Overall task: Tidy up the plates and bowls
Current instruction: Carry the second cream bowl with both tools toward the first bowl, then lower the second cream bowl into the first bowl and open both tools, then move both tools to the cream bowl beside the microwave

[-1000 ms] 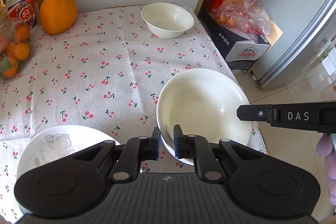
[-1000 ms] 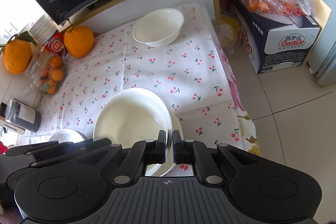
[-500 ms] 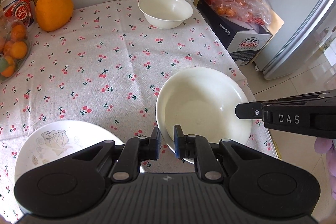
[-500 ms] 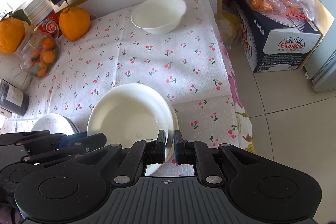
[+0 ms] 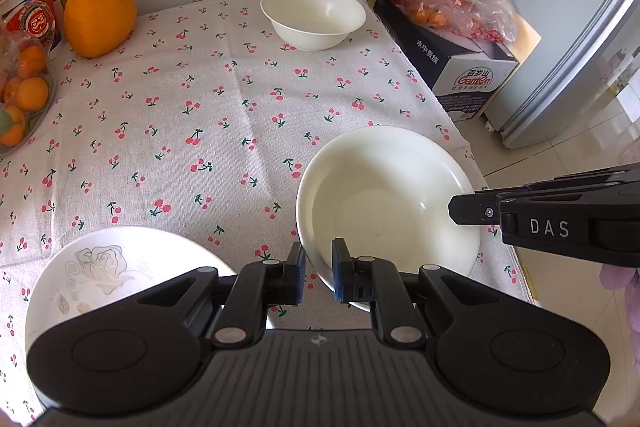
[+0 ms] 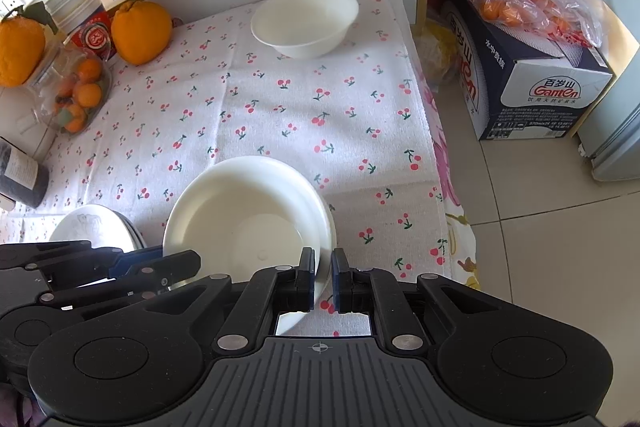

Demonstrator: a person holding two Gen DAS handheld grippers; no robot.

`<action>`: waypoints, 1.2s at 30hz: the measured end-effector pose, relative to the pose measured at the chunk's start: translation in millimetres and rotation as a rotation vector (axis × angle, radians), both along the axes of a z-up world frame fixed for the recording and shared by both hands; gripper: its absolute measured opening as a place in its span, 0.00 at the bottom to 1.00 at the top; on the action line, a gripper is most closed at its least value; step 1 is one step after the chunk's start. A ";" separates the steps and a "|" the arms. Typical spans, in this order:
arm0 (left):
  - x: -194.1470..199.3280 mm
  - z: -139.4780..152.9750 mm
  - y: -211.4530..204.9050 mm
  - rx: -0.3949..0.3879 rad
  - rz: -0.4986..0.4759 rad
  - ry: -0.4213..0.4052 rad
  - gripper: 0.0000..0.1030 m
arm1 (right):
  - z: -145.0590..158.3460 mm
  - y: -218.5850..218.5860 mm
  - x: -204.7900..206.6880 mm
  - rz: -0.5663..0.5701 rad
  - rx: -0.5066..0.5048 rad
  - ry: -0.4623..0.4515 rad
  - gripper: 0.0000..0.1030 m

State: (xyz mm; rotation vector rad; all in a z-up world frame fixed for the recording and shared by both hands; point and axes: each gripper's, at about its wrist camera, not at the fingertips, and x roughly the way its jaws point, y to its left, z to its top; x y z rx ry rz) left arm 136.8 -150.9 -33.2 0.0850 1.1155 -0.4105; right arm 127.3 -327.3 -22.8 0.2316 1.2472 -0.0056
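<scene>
Deep plate (image 5: 384,195): near the worktop's front right corner, on the cherry-print cloth (image 5: 208,115), gripped on two sides.
Left gripper (image 5: 319,265): jaws closed on the deep plate's near-left rim.
Right gripper (image 6: 324,277): jaws closed on the deep plate's right rim.
Rose-patterned plate (image 5: 100,267): just left of the deep plate.
White bowl (image 5: 313,15): well behind the deep plate, at the cloth's far edge.
Large orange (image 5: 99,17): far left of the deep plate, at the back.

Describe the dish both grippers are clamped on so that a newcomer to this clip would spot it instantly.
On the cherry-print tablecloth, look at the near corner by the tiled floor. The plain white deep plate sits there, its rim pinched by both grippers. Its neighbour, the rose-patterned plate, is decorated, and the small bowl sits far back.
</scene>
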 end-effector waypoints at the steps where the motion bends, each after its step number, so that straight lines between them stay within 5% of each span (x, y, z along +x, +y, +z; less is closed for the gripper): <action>1: 0.1 0.0 0.1 0.000 0.001 0.000 0.12 | 0.4 0.1 0.3 0.001 -0.001 0.000 0.11; 14: -1.8 2.7 -1.3 0.022 -0.019 -0.031 0.22 | 3.3 -2.3 0.9 -0.017 0.023 0.001 0.19; 19: -2.0 4.7 -0.8 0.030 -0.013 -0.046 0.36 | 7.0 -4.9 0.7 -0.019 0.035 -0.011 0.39; 30: 1.9 19.6 5.7 -0.016 -0.007 -0.075 0.70 | 18.4 -22.7 5.0 -0.072 0.088 -0.047 0.64; 36: 5.7 35.6 10.2 -0.003 0.032 -0.165 0.86 | 20.4 -35.0 9.7 -0.123 0.144 -0.070 0.74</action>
